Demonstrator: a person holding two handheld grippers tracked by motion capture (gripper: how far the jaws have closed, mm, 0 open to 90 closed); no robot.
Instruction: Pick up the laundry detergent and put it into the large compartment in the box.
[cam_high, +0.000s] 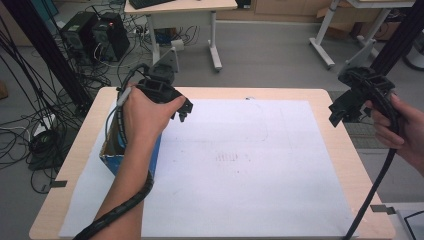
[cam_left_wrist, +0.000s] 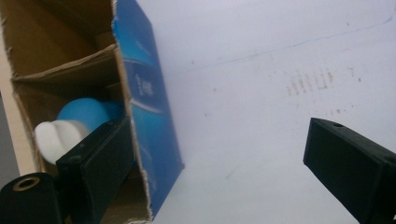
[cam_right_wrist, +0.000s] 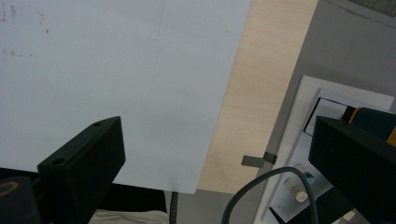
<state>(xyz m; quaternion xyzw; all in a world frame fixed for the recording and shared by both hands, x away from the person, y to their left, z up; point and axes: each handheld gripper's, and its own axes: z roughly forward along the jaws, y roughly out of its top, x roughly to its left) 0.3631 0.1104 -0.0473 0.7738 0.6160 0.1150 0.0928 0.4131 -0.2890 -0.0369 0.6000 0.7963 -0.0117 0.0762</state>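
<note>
An open blue cardboard box (cam_high: 111, 159) stands at the table's left side, partly under the person's left forearm. In the left gripper view the box (cam_left_wrist: 148, 112) shows its brown inside, and a blue and white rounded object (cam_left_wrist: 70, 125) lies in it. My left gripper (cam_high: 184, 111) hangs open just right of the box, over the white sheet (cam_high: 240, 170); its jaws (cam_left_wrist: 219, 135) stand wide apart with nothing between them. At the table's right edge my right gripper (cam_high: 336, 114) is held up, and its jaws (cam_right_wrist: 217, 130) are open and empty.
The white sheet (cam_right_wrist: 116, 60) covers most of the light wooden table (cam_high: 337, 150). A grey tape tab (cam_right_wrist: 254, 160) sticks out at the table's right edge. Computers (cam_high: 95, 32), tangled cables and another desk (cam_high: 180, 7) stand on the floor behind.
</note>
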